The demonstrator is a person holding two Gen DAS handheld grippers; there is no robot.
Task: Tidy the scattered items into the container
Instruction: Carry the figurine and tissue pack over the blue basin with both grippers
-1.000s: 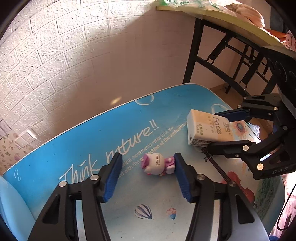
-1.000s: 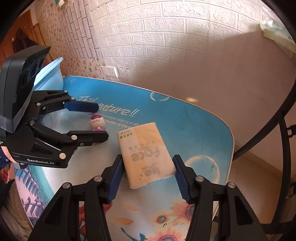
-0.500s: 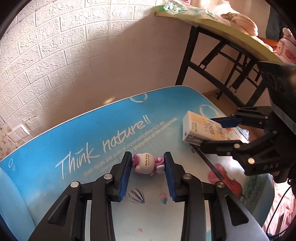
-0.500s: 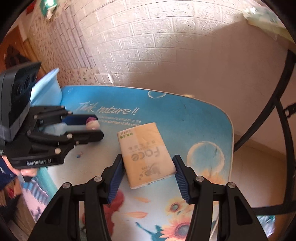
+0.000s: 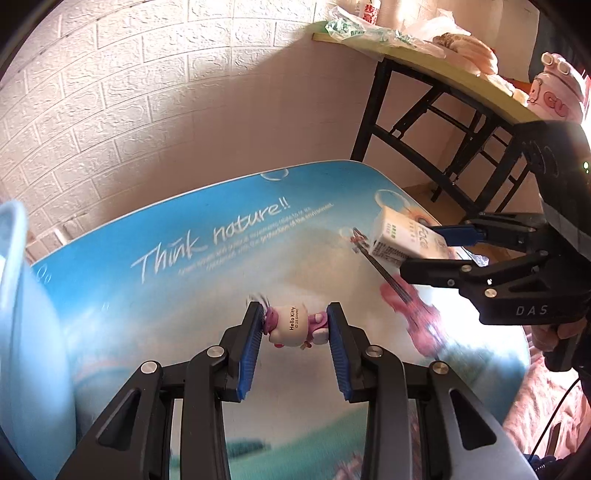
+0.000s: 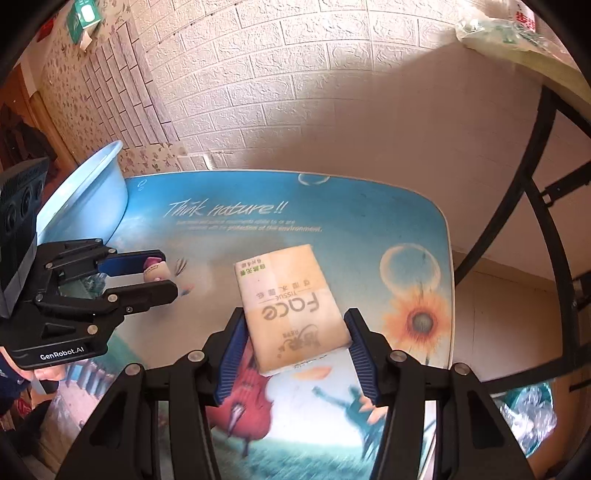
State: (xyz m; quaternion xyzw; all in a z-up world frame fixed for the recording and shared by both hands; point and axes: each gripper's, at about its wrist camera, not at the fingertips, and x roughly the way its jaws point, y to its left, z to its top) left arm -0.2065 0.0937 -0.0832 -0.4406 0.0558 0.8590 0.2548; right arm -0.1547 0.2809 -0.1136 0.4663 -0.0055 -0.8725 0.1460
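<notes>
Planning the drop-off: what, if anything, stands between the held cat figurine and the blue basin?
Nothing visible does. The left claw holds the cat figurine, and only bare table lies before the blue basin.

A white brick-pattern wall (image 5: 155, 110) runs behind the surface's far edge. Past its far right corner stands a black-legged folding table (image 5: 436, 122) bearing plastic bags (image 5: 354, 26) and a pink cartoon bottle (image 5: 554, 88).

One figurine (image 5: 291, 325), one tissue pack (image 6: 291, 306), one basin (image 6: 85, 192).

Pale-blue basin (image 6: 85, 195), sky-blue table (image 6: 351, 206) printed with a sunflower, peach tissue pack (image 6: 291, 306), seemingly pink-and-white figurine (image 5: 291, 325).
</notes>
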